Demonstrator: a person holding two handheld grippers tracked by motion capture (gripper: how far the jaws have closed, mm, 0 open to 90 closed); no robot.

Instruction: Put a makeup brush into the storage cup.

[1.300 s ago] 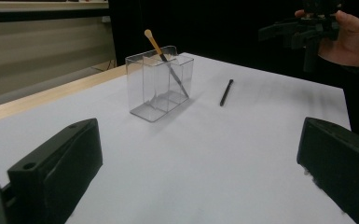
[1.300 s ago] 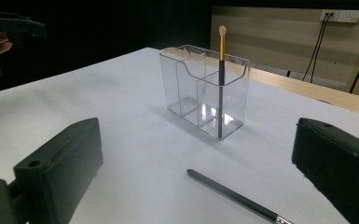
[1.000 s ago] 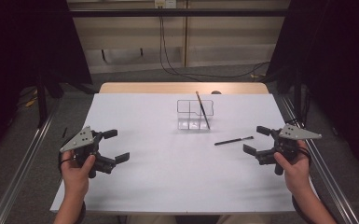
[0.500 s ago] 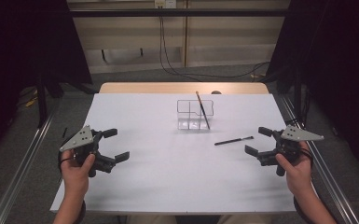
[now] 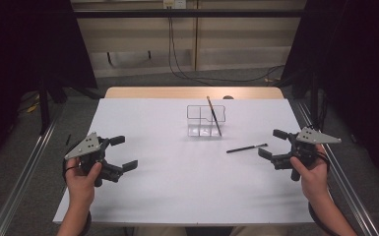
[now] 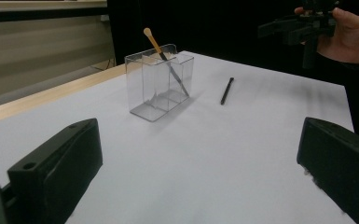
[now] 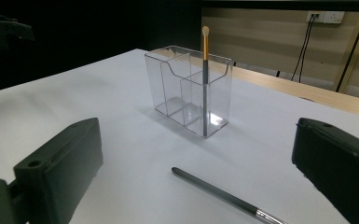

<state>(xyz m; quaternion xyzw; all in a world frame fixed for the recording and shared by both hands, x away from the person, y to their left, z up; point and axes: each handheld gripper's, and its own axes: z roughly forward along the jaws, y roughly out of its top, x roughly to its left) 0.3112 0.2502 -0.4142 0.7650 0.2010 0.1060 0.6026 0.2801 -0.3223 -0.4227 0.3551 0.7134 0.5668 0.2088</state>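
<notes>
Two black fingers (image 7: 56, 182) spread wide at bottom corners, nothing between. Clear divided organizer (image 7: 189, 89) at frame centre on white worktop (image 7: 98, 93), gold-handled brush (image 7: 205, 70) upright inside. Dark pencil-like stick (image 7: 224, 196) flat, lower centre.

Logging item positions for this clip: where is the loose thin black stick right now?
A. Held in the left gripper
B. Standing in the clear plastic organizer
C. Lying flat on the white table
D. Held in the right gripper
C: the thin black stick lies flat on the white table, apart from the clear plastic organizer, with both grippers open and empty.
</notes>
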